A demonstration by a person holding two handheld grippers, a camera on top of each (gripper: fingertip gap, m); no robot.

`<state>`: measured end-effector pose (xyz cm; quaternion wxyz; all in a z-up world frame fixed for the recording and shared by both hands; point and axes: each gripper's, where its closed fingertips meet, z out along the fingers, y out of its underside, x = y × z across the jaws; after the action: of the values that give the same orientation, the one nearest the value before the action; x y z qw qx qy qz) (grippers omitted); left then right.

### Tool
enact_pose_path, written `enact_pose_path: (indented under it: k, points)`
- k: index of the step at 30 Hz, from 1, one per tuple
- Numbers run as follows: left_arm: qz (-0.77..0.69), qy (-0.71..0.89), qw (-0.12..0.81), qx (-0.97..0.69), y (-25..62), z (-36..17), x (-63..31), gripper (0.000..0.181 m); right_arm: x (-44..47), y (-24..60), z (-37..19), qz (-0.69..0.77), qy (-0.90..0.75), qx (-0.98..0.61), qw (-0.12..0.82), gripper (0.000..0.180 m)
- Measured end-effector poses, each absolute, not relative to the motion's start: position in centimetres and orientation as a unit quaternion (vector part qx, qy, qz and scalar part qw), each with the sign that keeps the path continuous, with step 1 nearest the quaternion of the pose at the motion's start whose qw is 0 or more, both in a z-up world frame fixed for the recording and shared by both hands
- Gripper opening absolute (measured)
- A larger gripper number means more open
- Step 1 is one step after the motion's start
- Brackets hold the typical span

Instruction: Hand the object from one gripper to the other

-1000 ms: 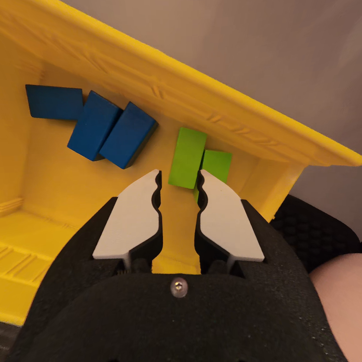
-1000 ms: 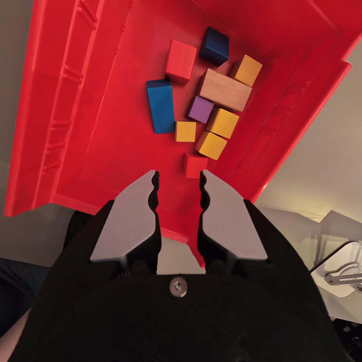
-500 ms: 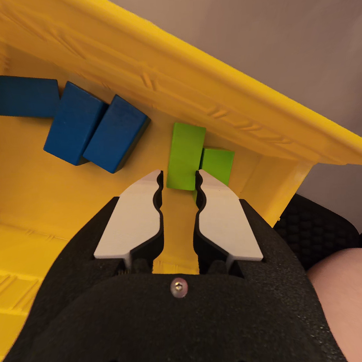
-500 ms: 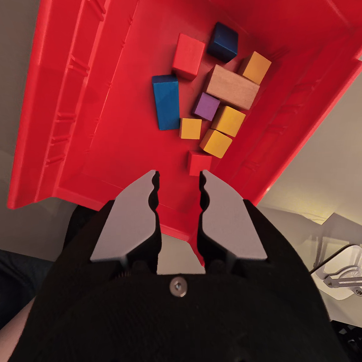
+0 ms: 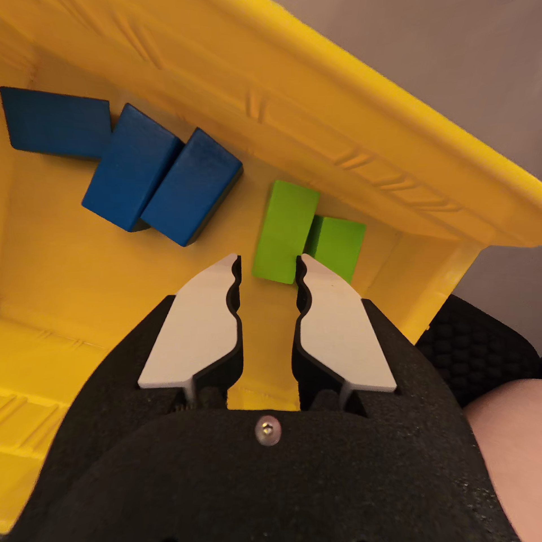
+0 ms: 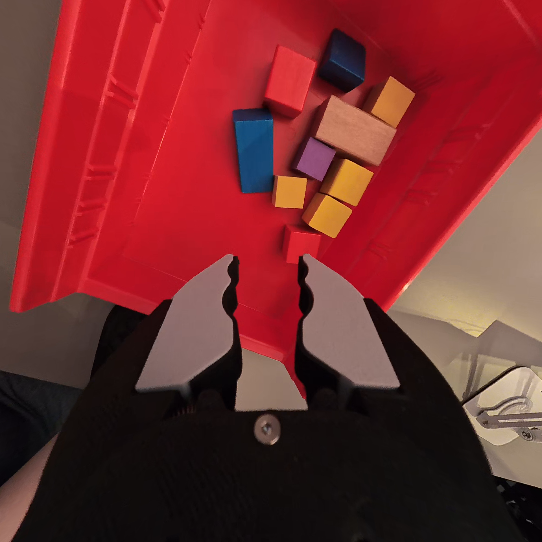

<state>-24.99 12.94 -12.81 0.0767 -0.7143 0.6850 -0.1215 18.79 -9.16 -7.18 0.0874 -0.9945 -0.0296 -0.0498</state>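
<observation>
The yellow bin (image 5: 346, 123) holds three blue blocks (image 5: 187, 187) and two green blocks (image 5: 283, 231) (the greens touching, near its right wall). The left gripper (image 5: 268, 258) hangs with jaws spread and empty, the longer green block just beyond their tips. The red bin (image 6: 176, 176) holds ten blocks: four yellow-orange, two red, two blue, one purple, one tan. The right gripper (image 6: 267, 259) also has jaws spread and empty, a small red block (image 6: 302, 243) just past its right tip.
</observation>
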Motion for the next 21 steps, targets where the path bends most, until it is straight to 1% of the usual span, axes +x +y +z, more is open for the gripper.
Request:
enact_pose_path:
  k: [4,21]
  points:
    - [-0.137,0.699,0.090,-0.696,12.4,-12.4,-24.1,0.035,18.7,-9.1,-7.3,-0.050,-0.032,-0.995,0.085,0.040]
    - [-0.120,0.705,0.062,-0.696,12.7,-14.1,-23.8,0.037,18.5,-9.1,-7.3,-0.044,-0.032,-0.995,0.082,0.038]
